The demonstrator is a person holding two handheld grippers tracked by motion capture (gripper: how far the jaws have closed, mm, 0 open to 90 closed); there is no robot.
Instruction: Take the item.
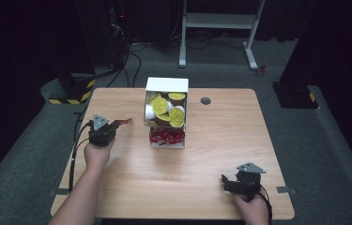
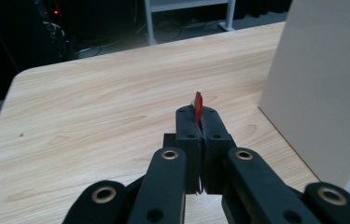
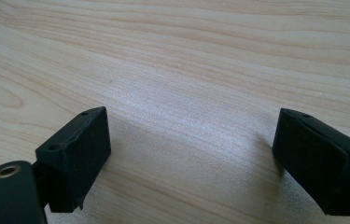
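Between the closed jaws of the left gripper (image 2: 199,122) sits a thin red packet (image 2: 199,106), pinched flat so that only its top edge pokes above the black pads. From the high view the same red packet (image 1: 125,122) sticks out of the left gripper (image 1: 115,124) toward the middle of the table, held above the wood at the table's left side. Just beside it, toward the centre, stands a white box (image 1: 166,85) with an open front: its upper compartment holds small cups with yellow-green lids (image 1: 177,112), its lower compartment a heap of red packets (image 1: 166,136). Near the front right corner of the wooden table (image 1: 220,140) the right gripper (image 1: 226,182) rests low, well apart from the box. Its jaws stand wide apart over bare wood, with nothing between them.
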